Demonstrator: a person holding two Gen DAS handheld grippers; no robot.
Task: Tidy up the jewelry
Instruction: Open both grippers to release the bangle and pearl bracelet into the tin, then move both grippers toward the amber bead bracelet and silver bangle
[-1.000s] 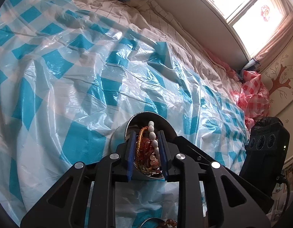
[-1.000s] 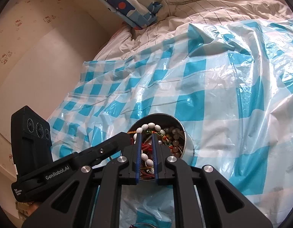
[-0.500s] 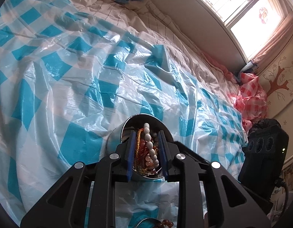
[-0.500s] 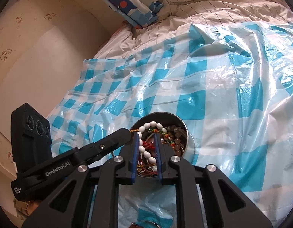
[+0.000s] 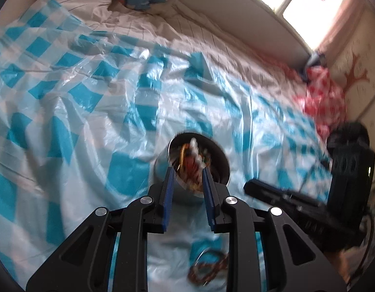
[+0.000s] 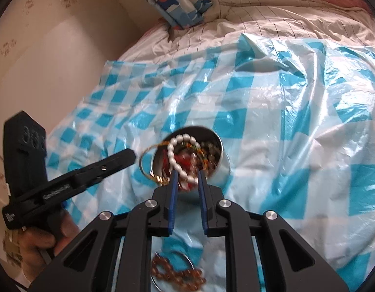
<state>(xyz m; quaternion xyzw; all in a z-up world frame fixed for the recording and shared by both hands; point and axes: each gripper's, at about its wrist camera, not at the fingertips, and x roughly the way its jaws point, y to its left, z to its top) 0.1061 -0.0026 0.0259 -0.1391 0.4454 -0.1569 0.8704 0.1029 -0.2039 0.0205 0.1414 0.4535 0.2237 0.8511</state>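
A round metal tin (image 6: 224,170) (image 5: 163,168) packed with jewelry stands on the blue-checked plastic sheet (image 6: 297,97). A white bead bracelet (image 6: 174,150) lies on top, and a gold chain (image 6: 144,168) loops out over the tin's left rim. My right gripper (image 6: 187,174) hovers at the near rim, open; the bracelet's lower beads show between its tips with slack on both sides. My left gripper (image 5: 187,170) is open by a narrow gap with nothing in it; from the right wrist it (image 6: 129,157) ends just left of the chain. An amber bead bracelet (image 6: 177,275) (image 5: 206,270) lies below both grippers.
A thin metal hoop (image 6: 188,259) lies by the amber beads. A blue patterned pillow (image 6: 177,4) leans at the bed's head against the wall. A red checked cloth (image 5: 321,97) is bunched under the window. A hand (image 6: 34,241) grips the left tool.
Both grippers drew back and up from the tin. The right jaws widened off the white beads. The gold chain now hangs over the rim, and the amber bracelet came into view.
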